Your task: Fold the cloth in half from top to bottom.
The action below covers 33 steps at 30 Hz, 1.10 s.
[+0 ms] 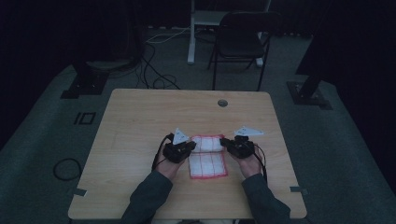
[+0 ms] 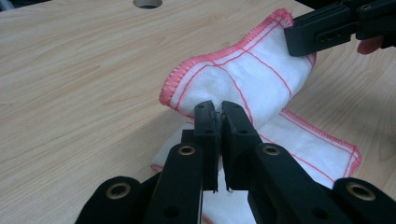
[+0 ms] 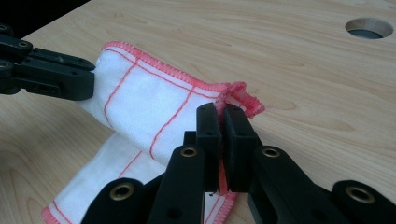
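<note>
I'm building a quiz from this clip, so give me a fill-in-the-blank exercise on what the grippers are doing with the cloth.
1. The white cloth has a ____ stitched border.
2. The left gripper is ____ on one corner of the cloth.
3. The right gripper pinches the cloth's other lifted ____.
4. The cloth's near part lies on the ____ table.

Missing words: red; shut; corner; wooden

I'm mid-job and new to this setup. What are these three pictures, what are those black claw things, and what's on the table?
The wide picture looks down from above on a wooden table. A person's two hands each hold a black two-jaw gripper: the left gripper and the right gripper. The other two pictures come from cameras riding on those grippers, looking along their jaws. On the table lies a white cloth with red stitching and red lines. Each gripper is shut on one corner of the cloth's far edge, the left gripper view and right gripper view show this up close. That edge is lifted and curled over the rest, which lies flat.
</note>
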### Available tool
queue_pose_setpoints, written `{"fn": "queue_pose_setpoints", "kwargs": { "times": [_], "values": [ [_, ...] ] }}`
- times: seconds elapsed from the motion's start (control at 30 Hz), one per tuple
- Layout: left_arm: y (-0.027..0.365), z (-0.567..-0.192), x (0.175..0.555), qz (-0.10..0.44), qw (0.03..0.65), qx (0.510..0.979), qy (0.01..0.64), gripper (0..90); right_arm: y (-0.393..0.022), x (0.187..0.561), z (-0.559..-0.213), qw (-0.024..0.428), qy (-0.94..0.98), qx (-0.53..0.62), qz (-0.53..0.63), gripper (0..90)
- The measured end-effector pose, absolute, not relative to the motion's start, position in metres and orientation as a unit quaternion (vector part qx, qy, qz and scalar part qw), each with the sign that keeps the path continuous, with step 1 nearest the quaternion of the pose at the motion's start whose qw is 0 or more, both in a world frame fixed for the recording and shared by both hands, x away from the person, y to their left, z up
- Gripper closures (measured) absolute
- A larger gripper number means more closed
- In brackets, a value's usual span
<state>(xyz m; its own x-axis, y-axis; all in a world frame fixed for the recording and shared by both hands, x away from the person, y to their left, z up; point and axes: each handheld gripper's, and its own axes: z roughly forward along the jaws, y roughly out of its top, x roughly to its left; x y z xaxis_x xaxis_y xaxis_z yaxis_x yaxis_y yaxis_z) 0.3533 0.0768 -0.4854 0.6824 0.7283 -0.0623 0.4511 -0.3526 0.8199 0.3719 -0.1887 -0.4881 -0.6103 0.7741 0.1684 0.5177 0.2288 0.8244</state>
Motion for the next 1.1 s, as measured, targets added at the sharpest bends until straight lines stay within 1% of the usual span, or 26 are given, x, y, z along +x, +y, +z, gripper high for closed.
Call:
{"fn": "queue_pose_setpoints", "kwargs": {
  "times": [0.27, 0.8, 0.93, 1.1],
  "values": [
    [0.078, -0.495, 0.345, 0.155, 0.433, 0.809, 0.366, 86.3, -0.188, 0.366, -0.497, 0.133, 0.773, 0.419, 0.457, 87.1],
    [0.077, -0.528, 0.323, 0.133, 0.419, 0.817, 0.374, 85.5, -0.188, 0.351, -0.525, 0.108, 0.783, 0.427, 0.44, 86.9],
    [0.08, -0.53, 0.318, 0.128, 0.419, 0.818, 0.373, 83.9, -0.189, 0.347, -0.526, 0.106, 0.783, 0.425, 0.442, 86.8],
    [0.09, -0.53, 0.314, 0.127, 0.422, 0.814, 0.38, 78.7, -0.19, 0.341, -0.529, 0.106, 0.783, 0.426, 0.441, 86.7]
  ]
}}
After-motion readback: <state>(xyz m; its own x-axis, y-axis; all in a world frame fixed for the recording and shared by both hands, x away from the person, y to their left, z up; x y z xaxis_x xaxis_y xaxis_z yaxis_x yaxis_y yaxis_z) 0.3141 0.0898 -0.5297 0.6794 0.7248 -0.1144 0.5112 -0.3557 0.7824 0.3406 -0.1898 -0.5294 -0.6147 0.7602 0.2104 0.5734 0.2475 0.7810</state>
